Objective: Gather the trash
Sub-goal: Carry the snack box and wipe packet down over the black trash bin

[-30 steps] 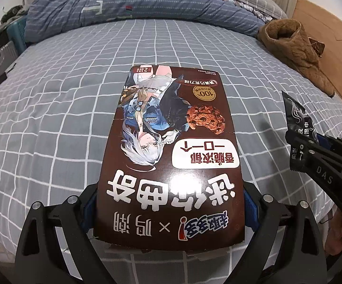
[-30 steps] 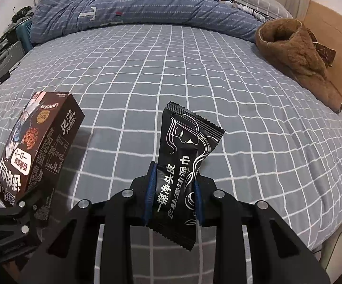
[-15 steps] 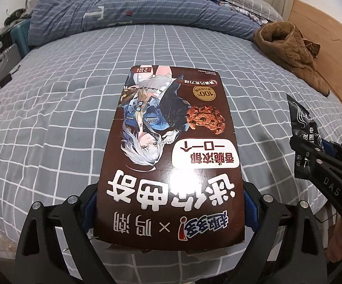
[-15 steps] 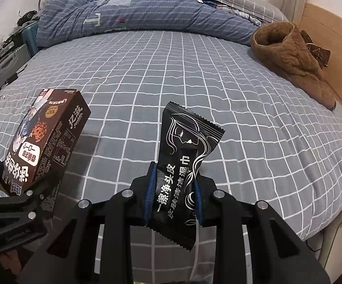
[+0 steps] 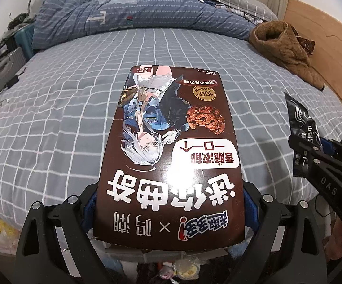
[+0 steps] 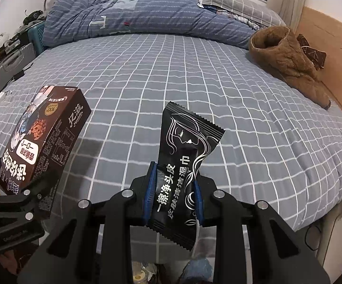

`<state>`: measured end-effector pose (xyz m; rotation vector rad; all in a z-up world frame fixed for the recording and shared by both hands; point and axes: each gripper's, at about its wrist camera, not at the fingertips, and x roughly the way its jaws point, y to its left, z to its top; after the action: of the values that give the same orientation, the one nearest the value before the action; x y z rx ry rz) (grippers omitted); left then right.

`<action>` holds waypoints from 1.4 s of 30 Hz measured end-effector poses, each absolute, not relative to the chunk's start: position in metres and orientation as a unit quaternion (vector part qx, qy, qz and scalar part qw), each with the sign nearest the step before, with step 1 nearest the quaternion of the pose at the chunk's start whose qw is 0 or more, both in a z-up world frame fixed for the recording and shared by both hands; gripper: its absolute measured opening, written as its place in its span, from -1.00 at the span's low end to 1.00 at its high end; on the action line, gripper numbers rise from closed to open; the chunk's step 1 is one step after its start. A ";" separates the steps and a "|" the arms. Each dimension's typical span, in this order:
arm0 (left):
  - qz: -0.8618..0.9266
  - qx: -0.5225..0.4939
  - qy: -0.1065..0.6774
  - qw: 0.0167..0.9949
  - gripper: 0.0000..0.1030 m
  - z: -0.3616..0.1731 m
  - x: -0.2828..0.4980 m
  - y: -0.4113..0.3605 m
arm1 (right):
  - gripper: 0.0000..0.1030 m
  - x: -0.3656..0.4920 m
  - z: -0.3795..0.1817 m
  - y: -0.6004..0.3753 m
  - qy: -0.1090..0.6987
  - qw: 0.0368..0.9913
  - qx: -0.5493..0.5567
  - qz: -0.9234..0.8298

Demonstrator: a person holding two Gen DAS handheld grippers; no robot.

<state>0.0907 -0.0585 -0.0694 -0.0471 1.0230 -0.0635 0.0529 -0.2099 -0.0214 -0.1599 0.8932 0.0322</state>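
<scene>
My left gripper [image 5: 169,203] is shut on a brown cookie box [image 5: 171,146] with a cartoon figure printed on it, held flat above the near edge of the bed. The box also shows at the left of the right wrist view [image 6: 43,137]. My right gripper [image 6: 173,196] is shut on a black wet-wipe sachet [image 6: 182,165] with white line art, held upright. The sachet and right gripper show at the right edge of the left wrist view [image 5: 303,137]. Below both grippers, past the bed edge, some colourful trash [image 5: 182,267] is partly visible.
A bed with a grey checked sheet [image 6: 171,75] fills both views. A blue striped duvet [image 6: 135,14] lies along the far side. A brown fleece garment [image 6: 287,56] lies at the right by the wooden headboard [image 6: 336,54]. Cluttered storage [image 6: 7,54] stands at the left.
Both grippers have drawn back from the bed with their loads still held. The bed's near edge and the trash below have come into view.
</scene>
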 end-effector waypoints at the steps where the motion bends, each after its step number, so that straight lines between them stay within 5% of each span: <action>1: -0.031 -0.023 0.490 0.871 0.74 -0.069 0.092 -0.058 | -0.47 0.048 -0.022 -0.211 0.433 0.898 -0.077 0.016; 42: -0.043 -0.040 0.532 0.844 0.74 -0.065 -0.076 -0.055 | -0.47 -0.101 -0.035 -0.218 0.456 0.887 -0.067 0.033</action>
<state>-0.0757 -0.0549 -0.0647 -0.0845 1.1237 -0.0904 -0.1011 -0.2183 -0.0353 -0.1384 0.9472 0.0690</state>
